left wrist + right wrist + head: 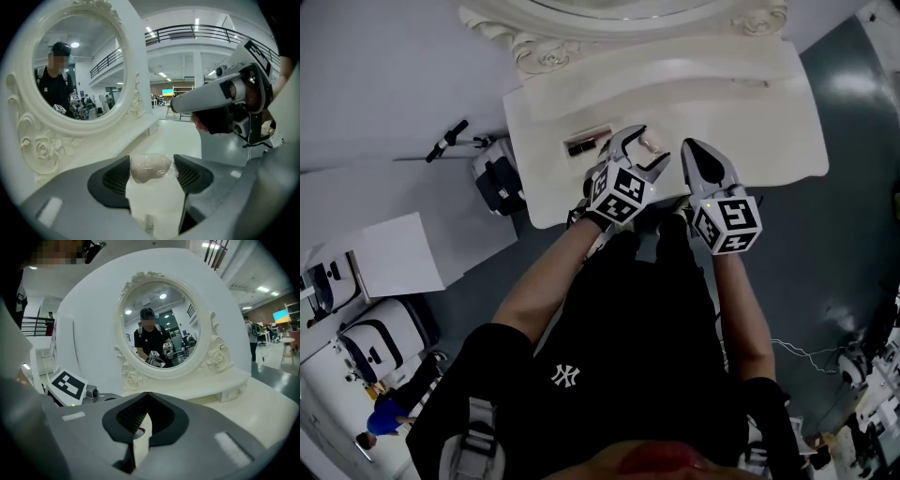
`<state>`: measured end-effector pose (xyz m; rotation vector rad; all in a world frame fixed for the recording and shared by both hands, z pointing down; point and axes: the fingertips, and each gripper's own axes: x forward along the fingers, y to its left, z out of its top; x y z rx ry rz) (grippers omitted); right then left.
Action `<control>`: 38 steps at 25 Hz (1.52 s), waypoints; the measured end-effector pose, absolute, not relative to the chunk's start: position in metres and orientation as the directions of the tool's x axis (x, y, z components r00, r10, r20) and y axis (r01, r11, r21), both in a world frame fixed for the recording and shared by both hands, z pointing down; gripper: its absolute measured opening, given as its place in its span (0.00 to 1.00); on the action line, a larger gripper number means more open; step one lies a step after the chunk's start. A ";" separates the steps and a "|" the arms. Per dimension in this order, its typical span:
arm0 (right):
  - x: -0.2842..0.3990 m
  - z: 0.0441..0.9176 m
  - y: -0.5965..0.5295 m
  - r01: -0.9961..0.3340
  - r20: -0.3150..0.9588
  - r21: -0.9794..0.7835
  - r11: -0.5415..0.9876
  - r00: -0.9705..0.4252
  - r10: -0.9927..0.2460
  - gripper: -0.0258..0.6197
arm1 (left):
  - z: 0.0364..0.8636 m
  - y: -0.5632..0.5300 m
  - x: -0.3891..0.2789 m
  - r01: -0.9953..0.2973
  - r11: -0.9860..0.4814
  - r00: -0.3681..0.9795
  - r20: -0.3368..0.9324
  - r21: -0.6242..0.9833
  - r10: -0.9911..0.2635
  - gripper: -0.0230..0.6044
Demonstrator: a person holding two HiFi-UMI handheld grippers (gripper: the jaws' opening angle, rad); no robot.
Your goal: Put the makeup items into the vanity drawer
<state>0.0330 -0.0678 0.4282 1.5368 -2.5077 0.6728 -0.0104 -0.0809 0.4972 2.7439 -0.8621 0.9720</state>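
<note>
My left gripper [645, 150] hangs over the cream vanity top [769, 112], shut on a beige makeup sponge [652, 142] in clear wrap. In the left gripper view the sponge [150, 168] sits between the two dark pads. Just to its right my right gripper [690, 148] is shut with nothing in it; in its own view the jaws [147, 395] meet at the tips. A dark, slim makeup item [586, 143] lies on the vanity top left of the sponge. A small drawer front [233, 391] shows under the oval mirror [161, 326].
The mirror's carved frame [581, 33] rises at the back of the vanity. On the floor to the left stand a black-and-white case [497, 178], a white panel [394, 253] and more cases [380, 342]. Cables lie at the right [853, 361].
</note>
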 end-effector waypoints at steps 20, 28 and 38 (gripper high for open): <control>-0.065 0.444 -0.061 -0.821 0.372 -0.295 0.489 -0.570 -0.733 0.07 | 0.541 -0.072 -0.131 -0.677 -0.735 0.535 0.658 -0.042 -0.530 0.52; -0.063 0.451 -0.048 -0.839 0.395 -0.289 0.462 -0.544 -0.741 0.07 | 0.560 -0.070 -0.135 -0.669 -0.744 0.549 0.670 -0.007 -0.500 0.53; -0.066 0.453 -0.037 -0.843 0.403 -0.288 0.453 -0.536 -0.741 0.07 | 0.566 -0.068 -0.143 -0.681 -0.732 0.556 0.667 0.023 -0.496 0.59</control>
